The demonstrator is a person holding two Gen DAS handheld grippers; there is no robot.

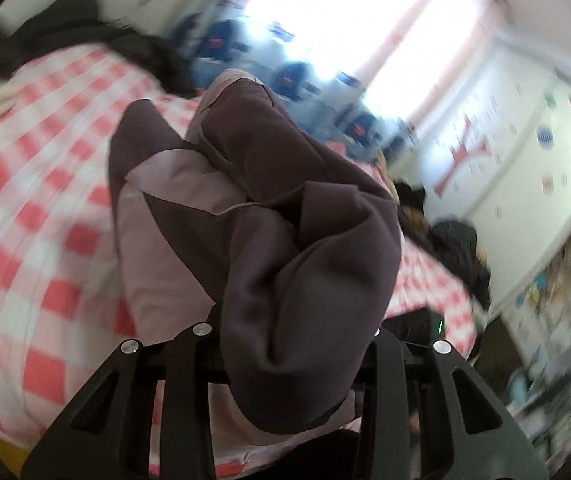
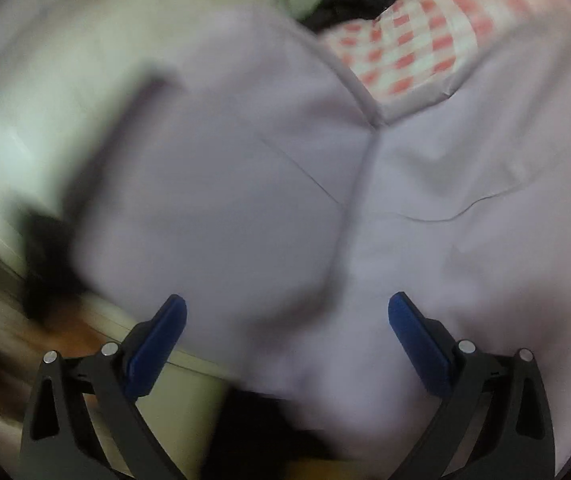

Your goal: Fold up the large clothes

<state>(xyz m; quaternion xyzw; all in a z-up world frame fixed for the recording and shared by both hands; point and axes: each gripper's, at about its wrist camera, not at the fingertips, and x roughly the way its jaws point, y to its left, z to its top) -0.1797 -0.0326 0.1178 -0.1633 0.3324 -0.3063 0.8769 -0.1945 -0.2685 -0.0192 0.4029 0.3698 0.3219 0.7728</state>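
A large two-tone garment, dark purple with pale lilac panels (image 1: 245, 208), hangs and bunches over the pink checked bed. My left gripper (image 1: 289, 332) is shut on a thick bunch of its dark fabric, which hides the fingertips. In the right wrist view the pale lilac side of the garment (image 2: 269, 184) fills the frame, with a seam running down its middle. My right gripper (image 2: 287, 320) is open, its blue pads (image 2: 157, 344) spread wide just above the cloth and holding nothing.
The bed has a pink and white checked sheet (image 1: 45, 200). Dark clothes (image 1: 97, 36) lie at its far end and more dark clothes (image 1: 457, 252) at the right edge. A bright window (image 1: 345, 8) and a white wall with stickers (image 1: 525, 152) are behind.
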